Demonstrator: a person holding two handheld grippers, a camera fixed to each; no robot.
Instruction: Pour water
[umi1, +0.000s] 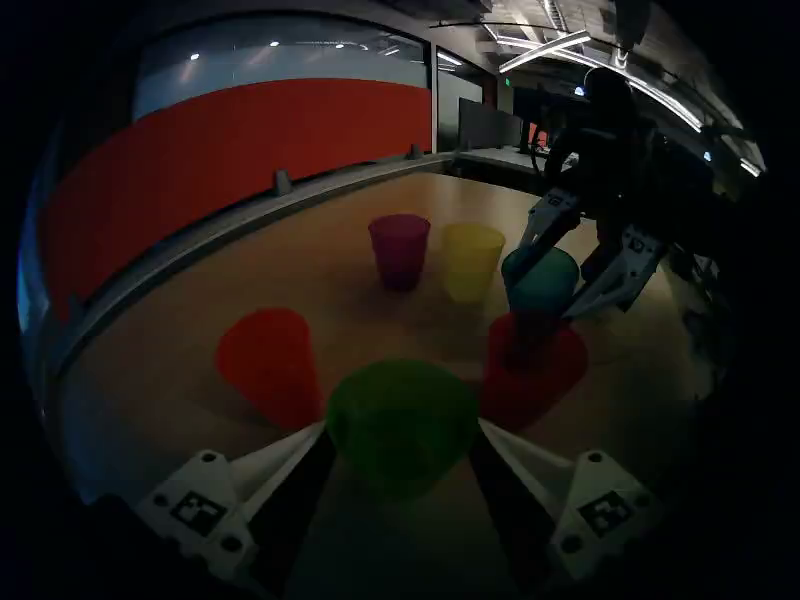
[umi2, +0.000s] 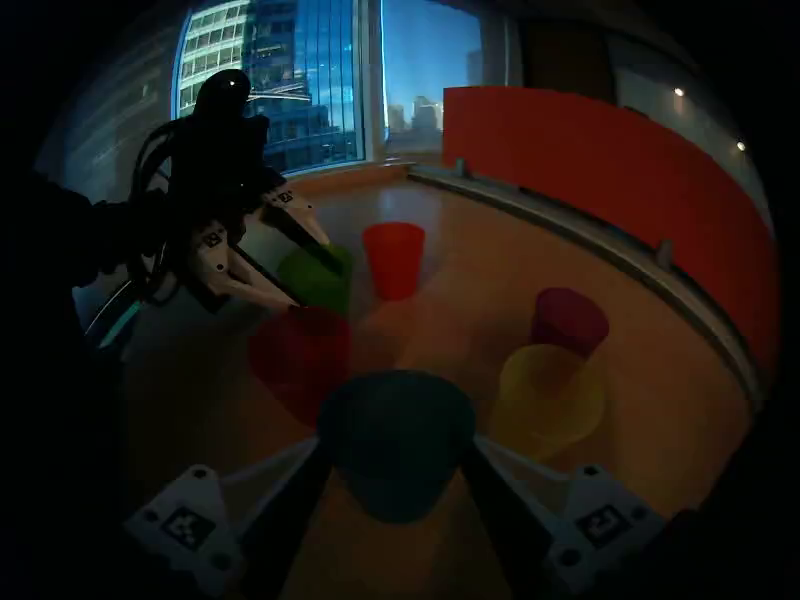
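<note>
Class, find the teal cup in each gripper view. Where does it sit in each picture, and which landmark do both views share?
Left gripper view: teal cup right of centre, held by the far right gripper.
Right gripper view: teal cup bottom centre, between that gripper's own fingers.
Shared landmark: the purple cup beside the yellow cup.

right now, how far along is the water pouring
Done: both cups are gripped. The left gripper is closed on the green cup and the right gripper on the teal cup. In hand: both cups are held upright, neither tilted, so no pour has started. Left: bring them together and tip one into the other. It is too dim to see any water.
</note>
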